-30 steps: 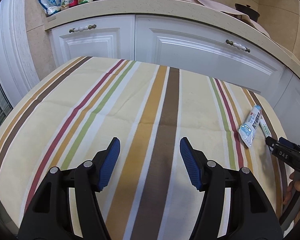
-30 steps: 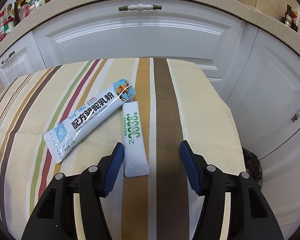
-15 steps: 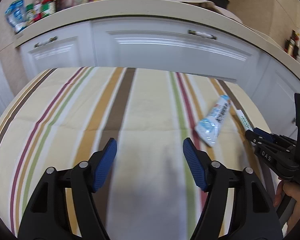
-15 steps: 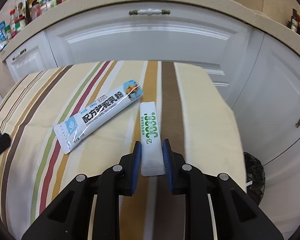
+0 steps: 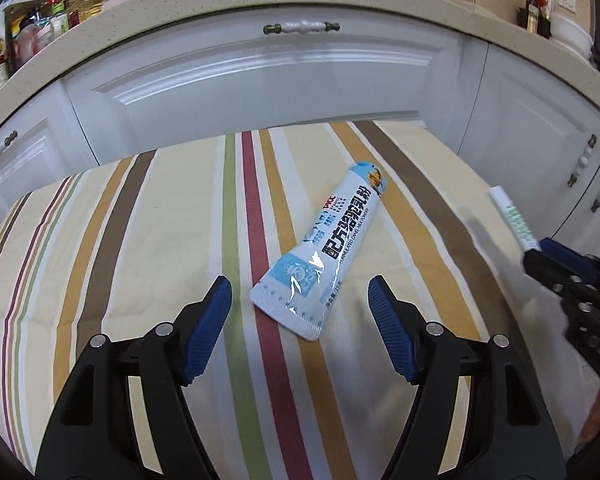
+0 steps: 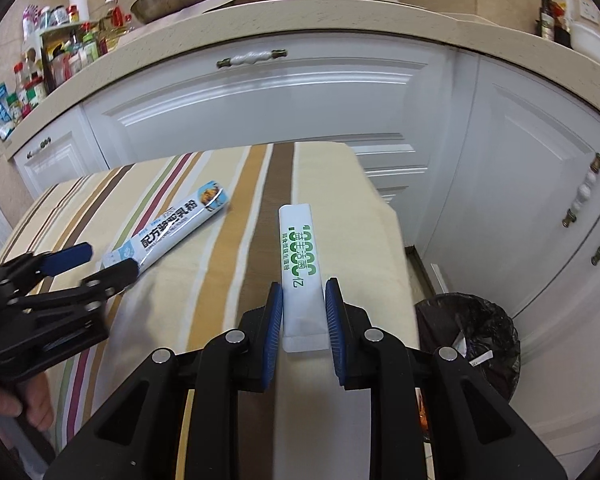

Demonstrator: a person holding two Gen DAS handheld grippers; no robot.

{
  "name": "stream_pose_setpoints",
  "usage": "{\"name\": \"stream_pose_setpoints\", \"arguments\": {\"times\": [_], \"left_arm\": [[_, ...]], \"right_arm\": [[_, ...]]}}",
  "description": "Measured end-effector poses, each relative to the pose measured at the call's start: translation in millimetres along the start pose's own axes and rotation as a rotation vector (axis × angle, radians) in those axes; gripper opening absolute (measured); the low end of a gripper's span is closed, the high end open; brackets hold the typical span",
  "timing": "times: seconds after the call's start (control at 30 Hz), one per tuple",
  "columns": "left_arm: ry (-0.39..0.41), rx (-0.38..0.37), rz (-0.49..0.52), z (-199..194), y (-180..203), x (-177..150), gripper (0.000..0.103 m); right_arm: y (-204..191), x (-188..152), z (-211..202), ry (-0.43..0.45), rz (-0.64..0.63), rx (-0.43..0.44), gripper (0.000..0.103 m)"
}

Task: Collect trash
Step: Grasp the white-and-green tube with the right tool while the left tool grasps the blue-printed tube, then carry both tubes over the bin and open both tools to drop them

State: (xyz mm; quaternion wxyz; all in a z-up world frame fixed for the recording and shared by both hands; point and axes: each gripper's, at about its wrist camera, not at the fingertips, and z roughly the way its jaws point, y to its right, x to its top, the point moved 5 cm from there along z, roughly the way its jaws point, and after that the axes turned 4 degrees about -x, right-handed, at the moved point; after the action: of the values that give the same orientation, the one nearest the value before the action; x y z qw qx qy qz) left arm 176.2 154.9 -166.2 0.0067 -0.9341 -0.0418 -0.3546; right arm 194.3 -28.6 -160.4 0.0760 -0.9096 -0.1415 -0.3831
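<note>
Pinching the small white packet (image 6: 300, 264) near its lower end, the right gripper (image 6: 303, 322) holds it lifted above the striped tablecloth (image 6: 228, 264). It looks light and soft, so it may bend or slip. The left gripper (image 5: 300, 330) stands wide apart; its jaws have just been opening, with the lower end of the blue packet (image 5: 324, 258) lying flat between them, untouched. A grip across its narrow width seems best. A bin (image 6: 470, 344) stands beside the table.
</note>
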Motion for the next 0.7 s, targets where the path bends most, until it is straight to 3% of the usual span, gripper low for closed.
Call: {"name": "stream_pose_setpoints", "arguments": {"times": [0.17, 0.27, 0.47, 0.7], "left_arm": [[-0.038, 0.009, 0.011, 19, 3, 0, 0.067], [-0.053, -0.016, 0.013, 24, 5, 0, 0.051], [-0.04, -0.033, 0.03, 22, 9, 1, 0.038], [-0.022, -0.016, 0.012, 11, 7, -4, 0.034]], "right_arm": [[12, -2, 0, 0.003, 0.028, 0.009, 0.023], [14, -2, 1, 0.002, 0.033, 0.016, 0.023], [13, -2, 0, 0.006, 0.036, 0.02, 0.023], [9, -2, -5, 0.021, 0.029, 0.016, 0.023]]}}
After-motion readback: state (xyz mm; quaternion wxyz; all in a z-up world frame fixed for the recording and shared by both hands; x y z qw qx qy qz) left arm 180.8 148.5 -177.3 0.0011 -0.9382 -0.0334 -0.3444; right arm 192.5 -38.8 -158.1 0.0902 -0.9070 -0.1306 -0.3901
